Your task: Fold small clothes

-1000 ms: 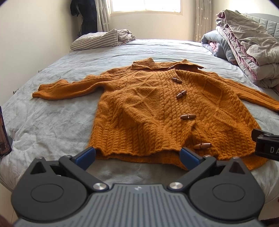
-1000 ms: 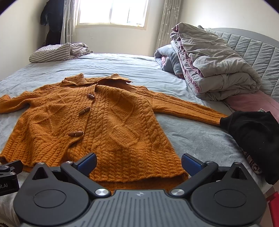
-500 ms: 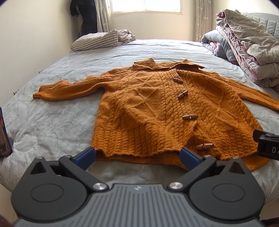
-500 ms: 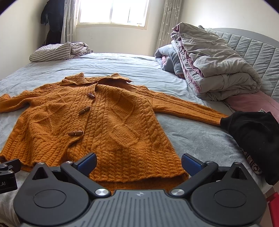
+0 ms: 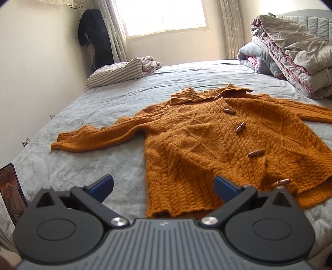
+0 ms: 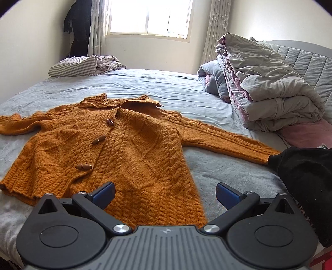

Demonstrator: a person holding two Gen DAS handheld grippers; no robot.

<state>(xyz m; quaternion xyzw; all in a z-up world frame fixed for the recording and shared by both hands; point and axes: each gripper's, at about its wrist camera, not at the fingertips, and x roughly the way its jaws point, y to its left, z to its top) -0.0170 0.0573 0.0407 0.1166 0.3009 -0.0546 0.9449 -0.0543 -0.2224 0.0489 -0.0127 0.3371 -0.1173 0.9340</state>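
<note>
Orange cable-knit cardigan lies flat, front up, on the grey bed, both sleeves spread out sideways, collar toward the window. Four wooden toggles run down the front.

Left claw: jaws wide apart, holding nothing, above the bed just short of the cardigan's hem; the left blue pad is over bare sheet, the right one over the knit.

Right claw: jaws wide apart, empty, near the hem at the cardigan's right side; the left pad is over the knit, the right over sheet.

The right sleeve's cuff touches a black garment. Folded quilts are stacked at the headboard side; a striped bundle sits at the far edge. A phone stands at the bed's left edge.
</note>
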